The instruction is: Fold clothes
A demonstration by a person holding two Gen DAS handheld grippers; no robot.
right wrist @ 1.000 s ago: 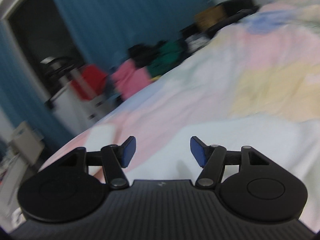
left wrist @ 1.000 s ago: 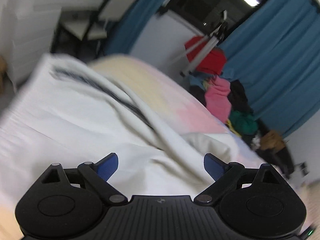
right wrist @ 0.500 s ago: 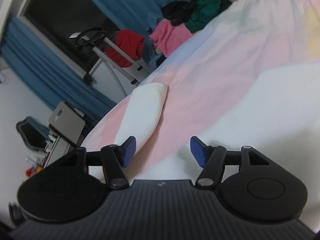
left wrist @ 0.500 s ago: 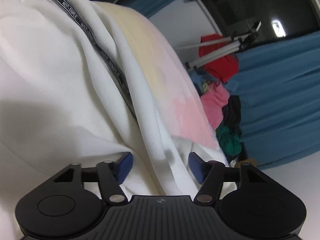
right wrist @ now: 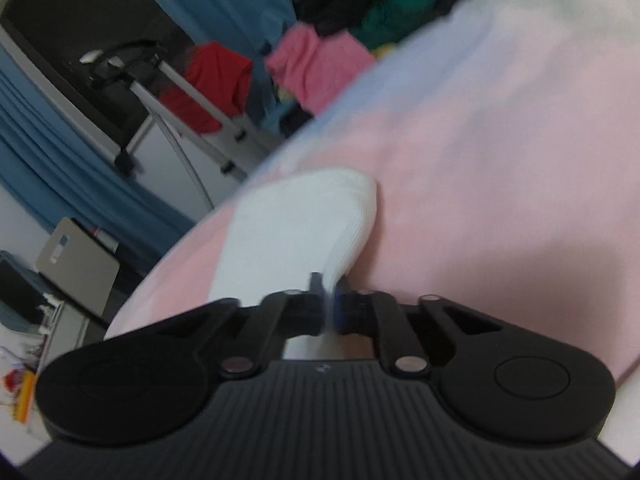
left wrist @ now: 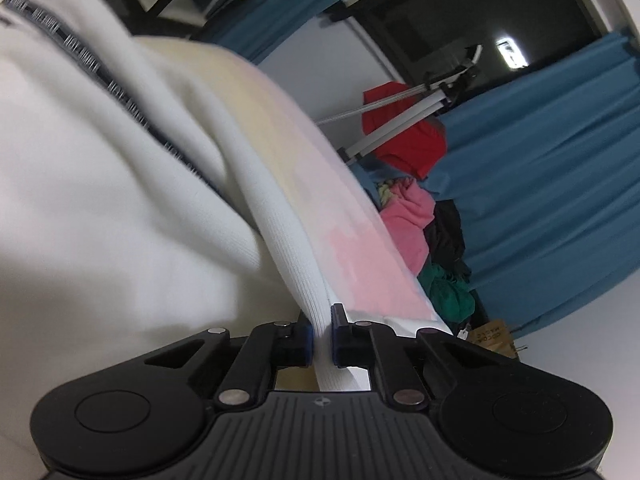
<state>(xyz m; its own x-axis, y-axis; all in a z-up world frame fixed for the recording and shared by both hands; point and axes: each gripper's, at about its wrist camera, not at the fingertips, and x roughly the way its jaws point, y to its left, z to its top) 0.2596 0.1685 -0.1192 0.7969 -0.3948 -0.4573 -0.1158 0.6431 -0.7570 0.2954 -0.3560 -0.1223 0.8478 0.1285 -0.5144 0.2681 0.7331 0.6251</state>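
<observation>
Seen from the left wrist, the left gripper (left wrist: 321,334) is clamped on a ribbed white band (left wrist: 288,240) of a white garment (left wrist: 100,216), apparently a hem or cuff chosen as a firm edge to pull by; the soft cloth, crossed by a dark printed tape (left wrist: 120,98), lies rumpled on a pastel bedsheet (left wrist: 360,248). From the right wrist, the right gripper (right wrist: 329,307) is pinched shut on a ribbed white cuff (right wrist: 304,232) lying on the pink stretch of the sheet, likely to draw a sleeve across. A heap of coloured clothes (right wrist: 320,60) waits beyond the bed.
</observation>
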